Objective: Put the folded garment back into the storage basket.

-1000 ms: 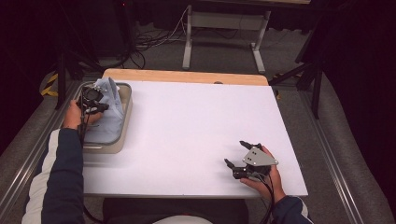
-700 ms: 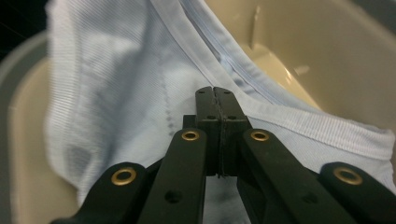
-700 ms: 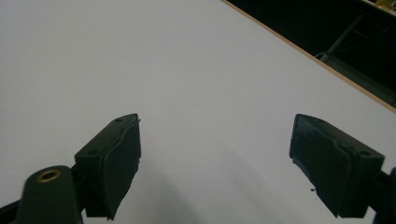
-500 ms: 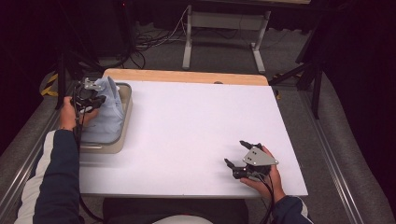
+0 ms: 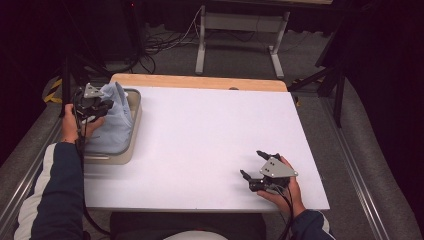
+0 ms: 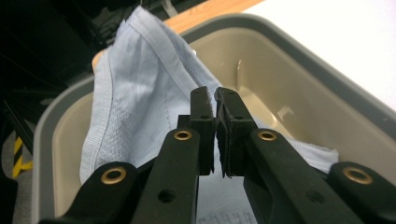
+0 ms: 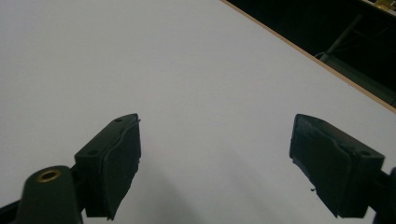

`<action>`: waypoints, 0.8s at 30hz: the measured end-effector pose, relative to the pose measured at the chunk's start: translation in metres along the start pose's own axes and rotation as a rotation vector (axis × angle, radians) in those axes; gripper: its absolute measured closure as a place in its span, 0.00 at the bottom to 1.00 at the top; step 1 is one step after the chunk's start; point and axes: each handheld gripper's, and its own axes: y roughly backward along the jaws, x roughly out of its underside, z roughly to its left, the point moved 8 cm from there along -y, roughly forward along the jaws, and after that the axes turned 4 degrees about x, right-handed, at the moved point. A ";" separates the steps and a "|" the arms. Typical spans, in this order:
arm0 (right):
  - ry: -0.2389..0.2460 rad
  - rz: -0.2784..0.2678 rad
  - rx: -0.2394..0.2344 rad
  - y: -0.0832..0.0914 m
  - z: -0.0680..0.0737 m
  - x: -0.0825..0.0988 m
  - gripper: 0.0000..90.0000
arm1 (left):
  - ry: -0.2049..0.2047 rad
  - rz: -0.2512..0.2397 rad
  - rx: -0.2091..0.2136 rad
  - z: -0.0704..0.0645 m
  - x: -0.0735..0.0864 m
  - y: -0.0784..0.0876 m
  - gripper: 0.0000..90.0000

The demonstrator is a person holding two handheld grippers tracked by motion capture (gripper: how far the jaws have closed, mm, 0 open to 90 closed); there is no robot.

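Observation:
A light blue cloth (image 5: 114, 127) (image 6: 135, 84) lies bunched in a beige tub (image 5: 135, 107) (image 6: 299, 65) at the table's left edge, one end heaped up over the tub's far corner. My left gripper (image 5: 101, 108) (image 6: 214, 95) hangs over the tub's left side. Its jaws have just eased apart to a thin slit, and a fold of the cloth is pinched between the pads. My right gripper (image 5: 253, 164) (image 7: 215, 158) rests near the table's front right, open, jaws wide with bare white tabletop between them.
The white table (image 5: 210, 125) has a wooden strip (image 5: 200, 82) along its far edge. A desk frame (image 5: 237, 30) and cables stand on the dark floor beyond. Grey rails run along both sides of the table.
My left hand has lifted and drifted left and back over the tub, and the cloth's heaped end has shifted with it. The right gripper has stayed put.

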 end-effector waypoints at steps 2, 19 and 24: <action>-0.003 -0.001 0.000 0.000 0.000 0.000 0.19 | 0.002 -0.011 0.007 -0.001 -0.001 0.001 0.93; -0.003 0.000 0.001 0.000 0.000 0.000 0.19 | -0.036 -0.119 0.010 -0.017 -0.013 0.017 0.64; -0.002 0.000 0.000 -0.001 0.001 0.000 0.19 | -0.045 -0.140 0.019 -0.021 -0.016 0.020 0.51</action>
